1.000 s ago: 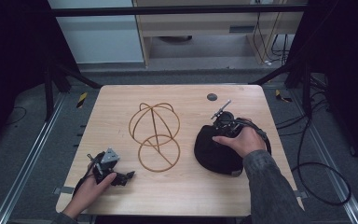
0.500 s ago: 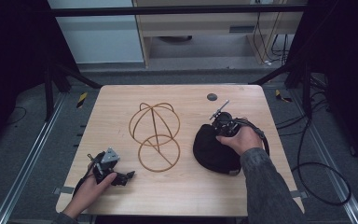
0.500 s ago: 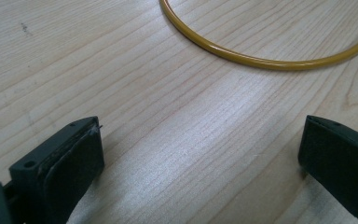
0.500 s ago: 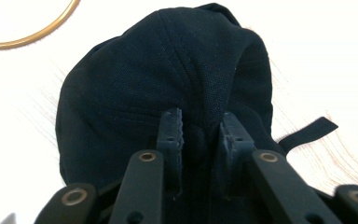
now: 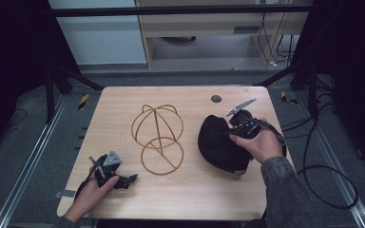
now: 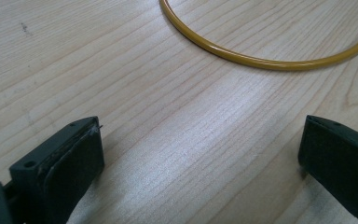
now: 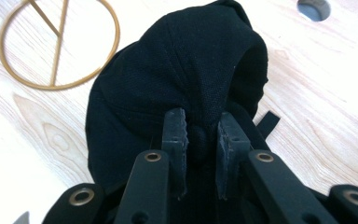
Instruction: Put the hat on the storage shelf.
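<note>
Black cap lies on the right half of the wooden table, crown toward the wire stand. The right gripper has a fold of the cap's fabric pinched between its pads; the jaws have just been closing and now stand narrow, with the cloth bunched between them. In the right gripper view the fabric rises from the jaws into a rounded hump, and a short black strap end pokes out on the table beside it. In the high view the person's right hand wraps the gripper at the cap's far-right edge, cable trailing off the table's right side.

Just left of the cap stands the golden wire stand: a domed frame over a flat ring base, near the cap, contact not discernible. A small dark round hole sits in the tabletop beyond the cap.

The left gripper rests at the near-left corner of the table, jaws wide apart with bare wood between them, the ring base ahead of it, well apart from the cap.
</note>
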Available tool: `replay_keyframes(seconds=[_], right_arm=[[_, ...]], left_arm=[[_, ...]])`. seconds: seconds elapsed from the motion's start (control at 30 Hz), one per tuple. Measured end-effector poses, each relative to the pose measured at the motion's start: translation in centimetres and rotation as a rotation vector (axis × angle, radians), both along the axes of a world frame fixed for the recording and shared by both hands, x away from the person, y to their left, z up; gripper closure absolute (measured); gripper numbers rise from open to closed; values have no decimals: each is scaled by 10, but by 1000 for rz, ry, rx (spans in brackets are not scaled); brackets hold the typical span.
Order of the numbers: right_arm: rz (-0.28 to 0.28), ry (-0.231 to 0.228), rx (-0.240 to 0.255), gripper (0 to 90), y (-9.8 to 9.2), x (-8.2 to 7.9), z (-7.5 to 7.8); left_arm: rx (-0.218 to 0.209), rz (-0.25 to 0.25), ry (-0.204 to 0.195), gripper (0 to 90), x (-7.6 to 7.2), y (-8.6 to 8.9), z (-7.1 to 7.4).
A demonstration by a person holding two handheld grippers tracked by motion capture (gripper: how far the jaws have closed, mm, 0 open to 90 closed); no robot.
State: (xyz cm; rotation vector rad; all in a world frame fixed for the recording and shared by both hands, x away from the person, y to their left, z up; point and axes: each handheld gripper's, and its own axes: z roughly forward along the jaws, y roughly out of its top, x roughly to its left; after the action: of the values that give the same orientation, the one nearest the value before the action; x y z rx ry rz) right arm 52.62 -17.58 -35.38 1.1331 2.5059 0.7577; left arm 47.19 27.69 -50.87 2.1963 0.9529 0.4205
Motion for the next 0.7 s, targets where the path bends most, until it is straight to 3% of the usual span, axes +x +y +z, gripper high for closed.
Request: replay_keyframes(seconds=[0.3,0.43,0.47,0.7], right_arm=[[14,-46,55,770,-7,-14,25],[9,-78,66,769,-8,-20,38],[-8,-104,73,769,-9,-23,43],[-17,-133,109,771,-13,-27,54]], left_arm=[[-1,-1,0,0,0,0,0],[0,0,0,0,0,0,0],[-3,1,0,0,0,0,0],[-4,3,0,0,0,0,0]])
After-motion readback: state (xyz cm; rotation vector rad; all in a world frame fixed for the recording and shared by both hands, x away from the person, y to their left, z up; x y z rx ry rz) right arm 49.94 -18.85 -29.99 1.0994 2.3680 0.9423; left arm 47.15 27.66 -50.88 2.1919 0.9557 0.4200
